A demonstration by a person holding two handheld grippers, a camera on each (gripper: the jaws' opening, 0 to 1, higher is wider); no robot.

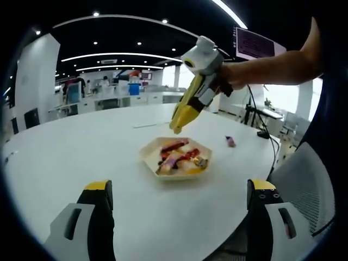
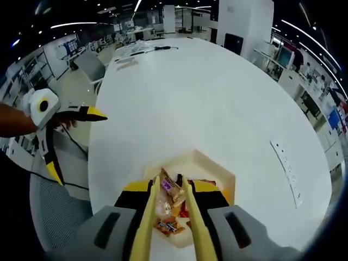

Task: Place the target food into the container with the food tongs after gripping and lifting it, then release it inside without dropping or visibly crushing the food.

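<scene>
Left gripper (image 1: 179,190) is held wide open, low over the white table (image 1: 81,147). Right gripper (image 2: 173,209), jaws narrowed around yellow food tongs (image 2: 190,228), is poised over wrapped snacks (image 2: 169,197) in the hexagonal tray (image 2: 209,166) near the table's edge.

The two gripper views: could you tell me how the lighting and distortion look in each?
Left gripper view: ceiling strip lights bow into arcs, bright windows glare behind the right gripper, and the tray stays sharp. Right gripper view: the white table bulges and looks evenly lit, the tongs near the lens slightly soft.
</scene>
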